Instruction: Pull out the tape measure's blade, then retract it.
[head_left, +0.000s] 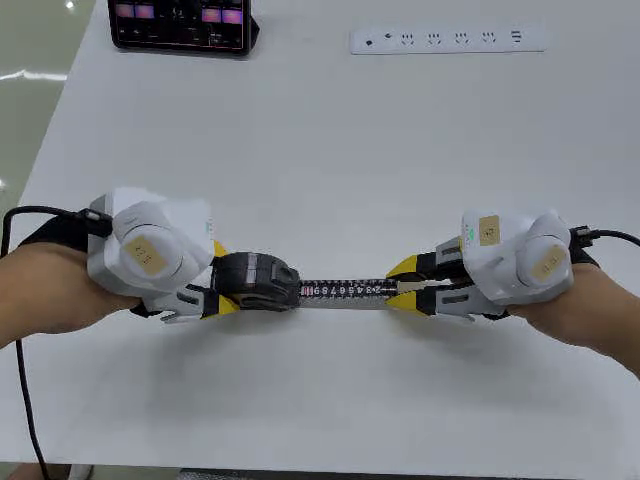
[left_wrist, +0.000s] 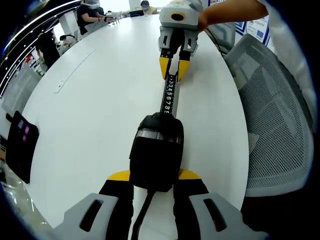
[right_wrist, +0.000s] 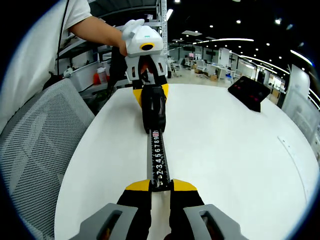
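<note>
My left hand-held gripper (left_wrist: 155, 176) clamps the tape measure (head_left: 255, 281), my right hand-held gripper (right_wrist: 161, 186) pinches the blade (head_left: 345, 291) stretched between them, so I should pull straight and level.

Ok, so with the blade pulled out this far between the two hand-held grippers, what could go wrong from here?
1. The right hand-held gripper pinches only the end of the blade; if it slips, the blade would likely snap back into the case.
2. The left hand-held gripper clamps just the rear of the case, so a harder pull might twist it or drag it loose.
</note>
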